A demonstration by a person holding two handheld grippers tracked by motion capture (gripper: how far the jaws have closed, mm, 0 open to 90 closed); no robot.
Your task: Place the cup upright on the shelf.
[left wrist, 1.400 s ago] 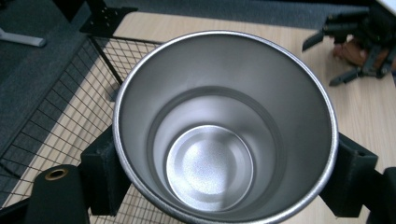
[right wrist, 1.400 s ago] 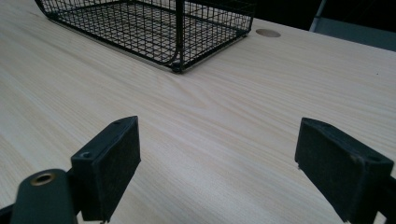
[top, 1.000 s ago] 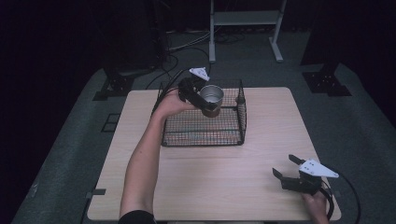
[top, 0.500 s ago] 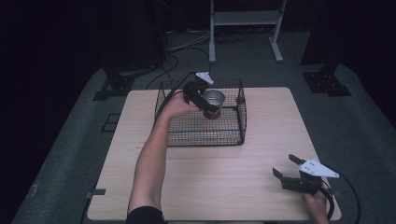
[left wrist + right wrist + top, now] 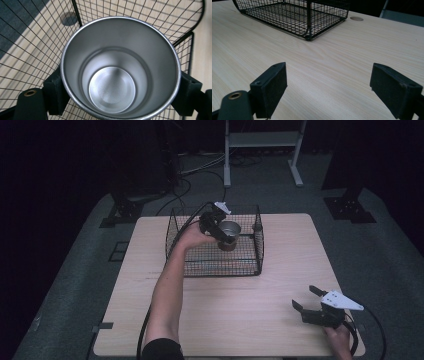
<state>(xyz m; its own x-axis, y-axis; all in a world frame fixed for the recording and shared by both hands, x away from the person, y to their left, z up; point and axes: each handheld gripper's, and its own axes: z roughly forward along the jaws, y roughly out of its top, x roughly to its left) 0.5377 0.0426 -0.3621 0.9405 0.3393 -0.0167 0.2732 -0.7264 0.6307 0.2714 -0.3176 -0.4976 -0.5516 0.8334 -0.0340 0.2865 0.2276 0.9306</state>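
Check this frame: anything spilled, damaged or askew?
Nothing stands out. The metal cup is empty and undented, clamped in the left gripper over the wire basket, which sits square on the table. The right gripper is open near the table's edge.

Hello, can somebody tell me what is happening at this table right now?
A person works with two handheld grippers. The left gripper is shut on a metal cup, upright and empty, and holds it over the black wire basket on the wooden table. Whether the cup touches the basket floor cannot be told. The right gripper rests open near the table's front corner, holding nothing.
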